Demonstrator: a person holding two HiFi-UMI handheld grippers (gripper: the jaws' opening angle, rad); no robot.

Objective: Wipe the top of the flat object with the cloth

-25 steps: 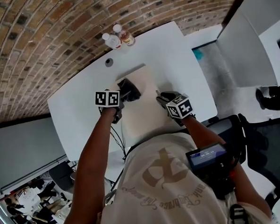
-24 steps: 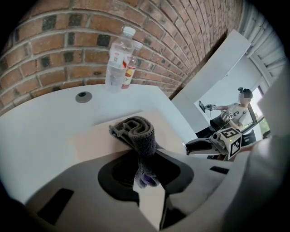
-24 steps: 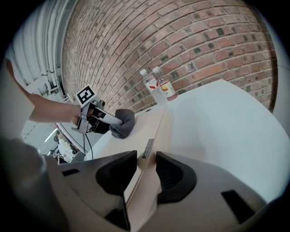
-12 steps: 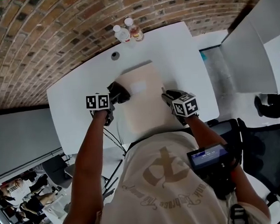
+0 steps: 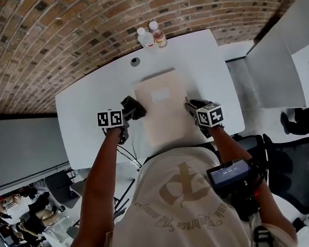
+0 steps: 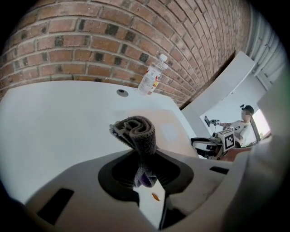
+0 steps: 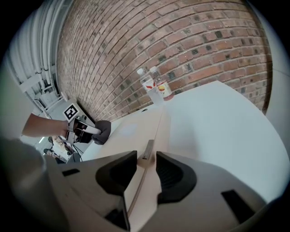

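Beige flat object (image 5: 161,112) has its near end hidden by the shirt (image 5: 180,197).

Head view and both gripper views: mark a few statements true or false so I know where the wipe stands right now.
1. The left gripper is shut on the cloth. True.
2. The cloth rests on the middle of the flat object. False: it is at the flat object's left edge, held in the left gripper.
3. The right gripper has the flat object's right edge between its fingers. True.
4. Only one bottle stands on the table. False: two bottles stand side by side at the far edge.
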